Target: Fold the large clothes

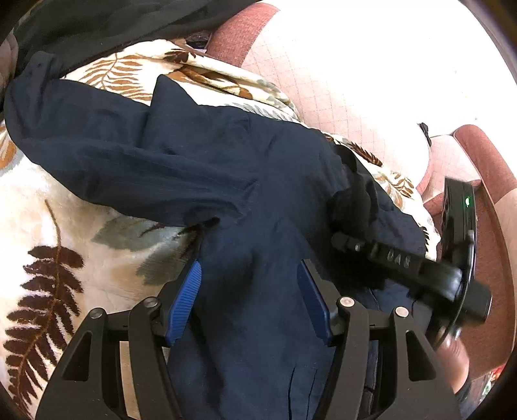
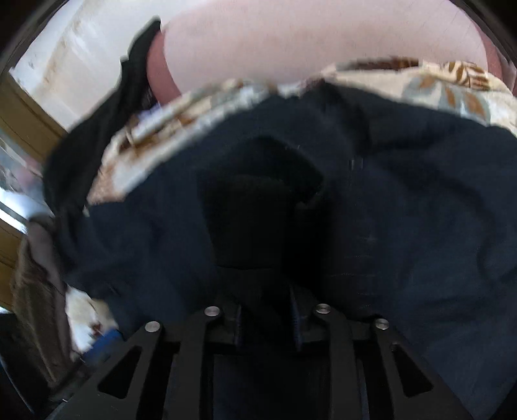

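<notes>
A large navy garment [image 1: 194,155] lies crumpled across a cream fern-patterned blanket [image 1: 64,200]. One sleeve stretches to the upper left, and a black cuff [image 1: 352,200] sits at the right. My left gripper [image 1: 250,290] stands open just over the navy cloth; its blue pads are bare and wide apart. My right gripper [image 1: 342,242] comes in from the right, its tip by the black cuff. The right wrist view is blurred. There the right gripper [image 2: 266,310] has its fingers a little apart over the navy garment [image 2: 404,210], and the black cuff [image 2: 258,194] lies just ahead.
The blanket [image 2: 161,129] covers a pink quilted sofa [image 1: 339,80] with red-brown arms. Another black garment [image 1: 113,26] hangs at the top left. A person's hand [image 1: 452,352] holds the right gripper's handle. Wooden furniture [image 2: 26,106] shows at the left.
</notes>
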`<state>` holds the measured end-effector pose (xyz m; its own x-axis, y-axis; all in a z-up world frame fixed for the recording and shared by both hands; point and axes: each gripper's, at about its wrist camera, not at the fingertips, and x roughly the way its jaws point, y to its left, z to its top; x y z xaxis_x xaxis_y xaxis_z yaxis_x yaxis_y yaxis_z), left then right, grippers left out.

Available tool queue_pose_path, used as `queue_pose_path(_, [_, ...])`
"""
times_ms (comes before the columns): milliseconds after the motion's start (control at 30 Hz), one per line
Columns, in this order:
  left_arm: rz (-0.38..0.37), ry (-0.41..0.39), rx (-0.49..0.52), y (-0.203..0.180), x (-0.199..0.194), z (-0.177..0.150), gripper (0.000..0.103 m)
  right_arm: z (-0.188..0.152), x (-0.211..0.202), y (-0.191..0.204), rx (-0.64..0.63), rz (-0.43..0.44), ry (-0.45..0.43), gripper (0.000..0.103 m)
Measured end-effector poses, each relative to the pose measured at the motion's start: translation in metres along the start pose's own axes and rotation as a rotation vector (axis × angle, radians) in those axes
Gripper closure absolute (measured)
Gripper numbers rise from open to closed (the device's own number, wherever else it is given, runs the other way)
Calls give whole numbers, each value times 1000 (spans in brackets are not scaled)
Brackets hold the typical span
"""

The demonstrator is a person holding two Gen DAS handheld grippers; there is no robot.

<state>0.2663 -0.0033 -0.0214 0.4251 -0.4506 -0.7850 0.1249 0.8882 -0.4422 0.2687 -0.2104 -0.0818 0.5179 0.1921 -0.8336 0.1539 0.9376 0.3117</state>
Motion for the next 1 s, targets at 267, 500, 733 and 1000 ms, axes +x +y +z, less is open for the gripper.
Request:
queue_pose_path(267, [-45,41,42,-30,13,-5,42,-49,-91,-71,133,150,-225,30])
queue_pose_path(500, [-42,187,54,-80,61,-1,40,-93,-83,-179,431,104,-206,31])
queue_pose_path(733, [25,116,-60,-85,63,30,96,-103,-87,-207,525,358,-229,26])
queue_pose_path(1000, [45,35,-117,-54,29,44,96,-93,-96,-246,691,452,-318,25])
